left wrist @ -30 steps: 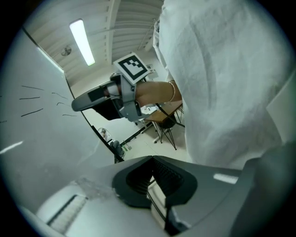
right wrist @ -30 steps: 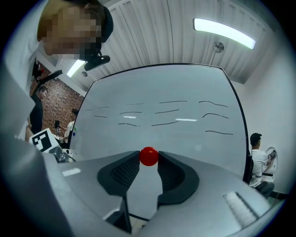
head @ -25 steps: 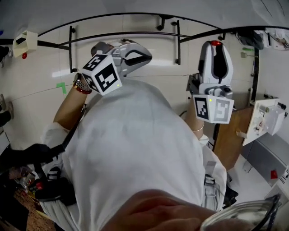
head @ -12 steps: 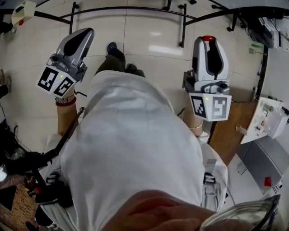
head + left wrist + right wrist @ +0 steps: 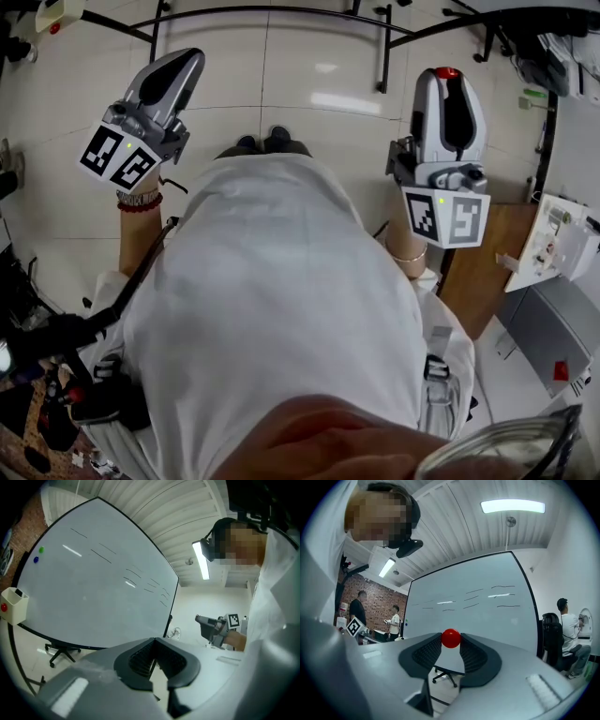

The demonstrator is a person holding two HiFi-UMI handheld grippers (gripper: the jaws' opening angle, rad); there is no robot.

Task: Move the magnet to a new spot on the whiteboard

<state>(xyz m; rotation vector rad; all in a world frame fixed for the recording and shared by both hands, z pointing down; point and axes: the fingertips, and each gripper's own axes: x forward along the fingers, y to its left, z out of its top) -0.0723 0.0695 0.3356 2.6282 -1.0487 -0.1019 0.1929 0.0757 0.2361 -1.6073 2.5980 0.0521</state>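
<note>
My right gripper [image 5: 451, 641] is shut on a round red magnet [image 5: 451, 637], pinched at the very tips of its jaws. In the head view this gripper [image 5: 448, 79] points away from the person, with the red magnet [image 5: 447, 73] at its end. Some way ahead stands the whiteboard [image 5: 478, 609], bearing a few short dark strokes. My left gripper [image 5: 154, 640] is shut with nothing between its jaws; in the head view it [image 5: 180, 62] is held up at the left. From its side the whiteboard [image 5: 93, 588] carries a green magnet [image 5: 41, 550] and a blue magnet [image 5: 35, 559] near its far corner.
A white holder [image 5: 13, 605] with a red spot hangs at the board's lower edge. The board's black stand [image 5: 384, 47] crosses the tiled floor ahead. An office chair [image 5: 443, 674] stands below the board. Two people [image 5: 358, 606] stand far left, another sits at the right [image 5: 568, 634].
The left gripper has swung from in front of the person's chest out to the left. The right gripper has stayed almost still with the red magnet in it.
</note>
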